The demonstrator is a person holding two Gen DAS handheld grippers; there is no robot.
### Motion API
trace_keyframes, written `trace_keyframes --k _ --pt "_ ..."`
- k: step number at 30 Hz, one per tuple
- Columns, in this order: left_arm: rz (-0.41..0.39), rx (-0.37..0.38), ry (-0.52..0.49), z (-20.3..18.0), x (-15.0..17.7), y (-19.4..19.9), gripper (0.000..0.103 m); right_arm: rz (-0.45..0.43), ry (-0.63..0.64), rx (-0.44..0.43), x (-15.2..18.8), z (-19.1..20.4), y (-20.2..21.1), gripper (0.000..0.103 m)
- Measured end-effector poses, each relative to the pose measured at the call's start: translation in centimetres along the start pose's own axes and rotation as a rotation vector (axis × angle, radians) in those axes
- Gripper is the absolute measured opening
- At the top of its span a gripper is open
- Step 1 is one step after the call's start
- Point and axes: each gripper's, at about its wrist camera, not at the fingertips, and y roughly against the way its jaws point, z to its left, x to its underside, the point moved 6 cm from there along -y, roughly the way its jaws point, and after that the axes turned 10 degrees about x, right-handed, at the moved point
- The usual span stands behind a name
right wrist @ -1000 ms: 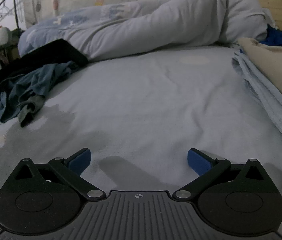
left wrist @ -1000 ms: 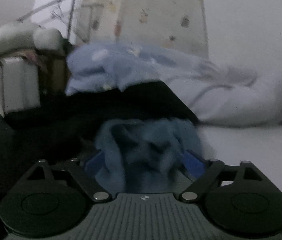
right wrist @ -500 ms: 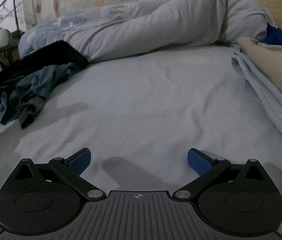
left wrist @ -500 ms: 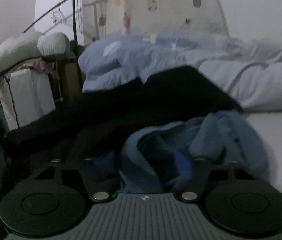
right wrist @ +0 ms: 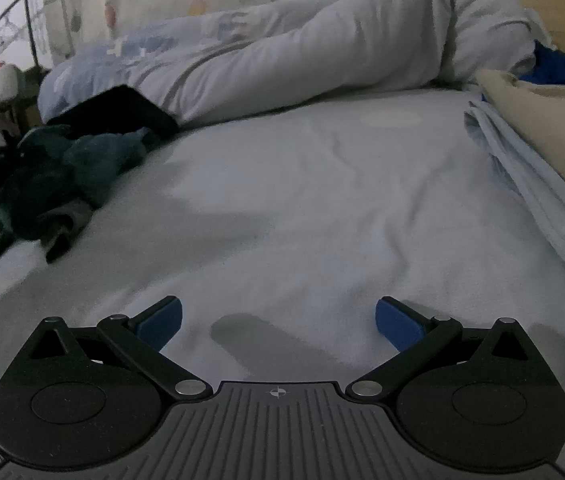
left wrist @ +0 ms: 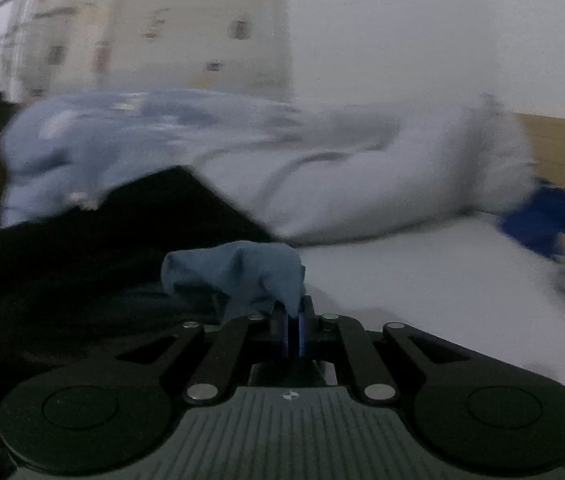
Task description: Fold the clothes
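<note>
In the left wrist view, the left gripper (left wrist: 291,334) has just been closing and its jaws now pinch a fold of the blue garment (left wrist: 238,272), which bunches up above the blue pads. A black garment (left wrist: 130,216) lies behind it toward the left edge of the bed, with the pale rolled duvet (left wrist: 362,176) along the far edge. This view is blurred.

In the right wrist view, the right gripper (right wrist: 278,320) hovers over the bare bed sheet (right wrist: 322,200) with jaws spread wide and nothing between them. The blue garment (right wrist: 66,176) is crumpled near the bed's left edge, beside the black one (right wrist: 114,108). Folded light-blue and beige bedding (right wrist: 542,152) sits along the right edge.
</note>
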Motion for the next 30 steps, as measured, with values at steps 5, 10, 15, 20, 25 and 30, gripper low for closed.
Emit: trace_keyframes --k 5,10,15,20,25,30 --pt "0.02 0.17 -0.05 -7.8 0.5 1.5 0.008 -0.007 -0.13 -0.066 -0.9 -1.5 0.4 0.103" --pt "0.032 0.254 -0.005 -12.1 1.8 3.6 0.008 -0.061 -0.249 -0.129 -2.9 -3.5 1.9 0.103" --pt "0.06 0.301 -0.041 -15.7 3.5 6.6 0.008 -0.105 -0.279 -0.276 -4.3 -3.7 3.7 0.103" --pt "0.103 0.368 -0.118 -19.8 5.4 9.7 0.007 -0.135 -0.242 -0.346 -5.4 -3.5 5.4 0.103" --pt "0.136 0.423 -0.126 -22.5 6.6 12.6 0.006 -0.145 -0.254 -0.336 -6.0 -5.2 6.2 0.103" --pt "0.177 0.441 -0.137 -23.9 6.9 14.0 0.006 -0.138 -0.268 -0.335 -6.3 -6.6 6.8 0.103"
